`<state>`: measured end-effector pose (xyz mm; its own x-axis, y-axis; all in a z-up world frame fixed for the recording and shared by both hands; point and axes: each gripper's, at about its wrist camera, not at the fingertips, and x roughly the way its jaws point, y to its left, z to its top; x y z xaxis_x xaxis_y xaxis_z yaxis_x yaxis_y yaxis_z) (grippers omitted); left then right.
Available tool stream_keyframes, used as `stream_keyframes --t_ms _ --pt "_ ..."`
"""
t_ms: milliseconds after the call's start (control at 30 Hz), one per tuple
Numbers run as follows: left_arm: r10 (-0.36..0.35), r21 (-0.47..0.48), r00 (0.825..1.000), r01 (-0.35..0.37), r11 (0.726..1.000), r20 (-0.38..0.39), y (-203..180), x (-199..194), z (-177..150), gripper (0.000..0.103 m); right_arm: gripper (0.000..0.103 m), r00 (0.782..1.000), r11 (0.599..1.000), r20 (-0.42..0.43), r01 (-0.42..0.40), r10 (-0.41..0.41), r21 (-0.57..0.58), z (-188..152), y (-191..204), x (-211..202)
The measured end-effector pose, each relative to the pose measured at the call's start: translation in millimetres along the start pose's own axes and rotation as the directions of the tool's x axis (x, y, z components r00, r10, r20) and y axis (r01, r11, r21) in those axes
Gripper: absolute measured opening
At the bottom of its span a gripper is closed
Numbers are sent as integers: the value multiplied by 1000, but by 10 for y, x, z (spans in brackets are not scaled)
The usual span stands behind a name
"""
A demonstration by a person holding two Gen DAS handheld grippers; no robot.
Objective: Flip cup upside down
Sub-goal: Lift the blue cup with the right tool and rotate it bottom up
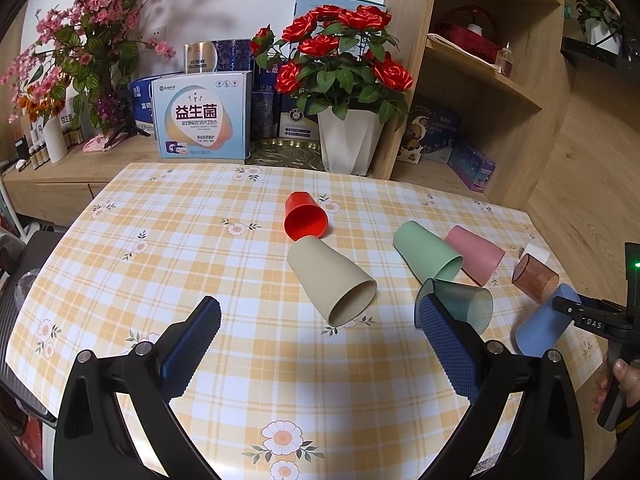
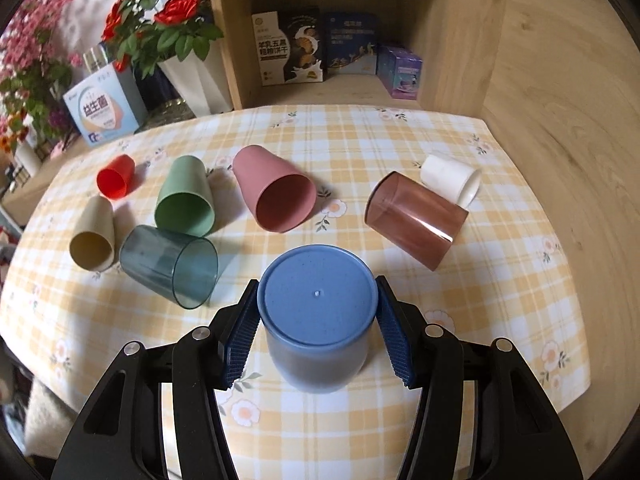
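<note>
A blue cup (image 2: 318, 308) is seen held between the two fingers (image 2: 242, 332) of the right gripper (image 2: 316, 334) at the lower centre of the right wrist frame, its flat base turned toward the camera and its body slanting down toward the checked, flower-printed bench (image 2: 500, 280); the fingers are closed against its two sides. In the left wrist frame the same cup (image 1: 542, 322) is shown at the right edge, lying tilted just above the cloth, with the right gripper (image 1: 588, 316) beside it.

The left gripper (image 1: 316, 322) is pictured at the bottom of its own frame with its fingers (image 1: 192, 344) spread wide and nothing held between them.

Seven other cups are seen lying on their sides across the bench. A red cup (image 2: 116, 176) is placed at the upper left of the right wrist frame, a beige cup (image 2: 94, 236) just below it, a green cup (image 2: 186, 200) and a pink cup (image 2: 276, 192) toward the centre, and a clear teal cup (image 2: 170, 266) at the lower left, touching the green one. A clear brown cup (image 2: 414, 220) and a white cup (image 2: 450, 178) are found at the right, touching each other.

A pot of red roses (image 1: 344, 76) is shown behind the bench, at the upper centre of the left wrist frame
</note>
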<state>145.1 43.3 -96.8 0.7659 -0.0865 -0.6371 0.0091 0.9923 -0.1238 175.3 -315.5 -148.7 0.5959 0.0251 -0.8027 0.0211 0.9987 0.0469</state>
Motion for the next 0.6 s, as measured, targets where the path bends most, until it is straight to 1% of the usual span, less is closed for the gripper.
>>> stream_keyframes --t_ms 233,600 --pt "5 1 1000 -5 1000 -4 6 13 -4 97 54 1000 1000 -4 14 -14 -23 -34 76 100" --pt "6 1 1000 -6 1000 -10 21 24 -13 97 55 1000 1000 -17 5 -5 -13 -88 114 163"
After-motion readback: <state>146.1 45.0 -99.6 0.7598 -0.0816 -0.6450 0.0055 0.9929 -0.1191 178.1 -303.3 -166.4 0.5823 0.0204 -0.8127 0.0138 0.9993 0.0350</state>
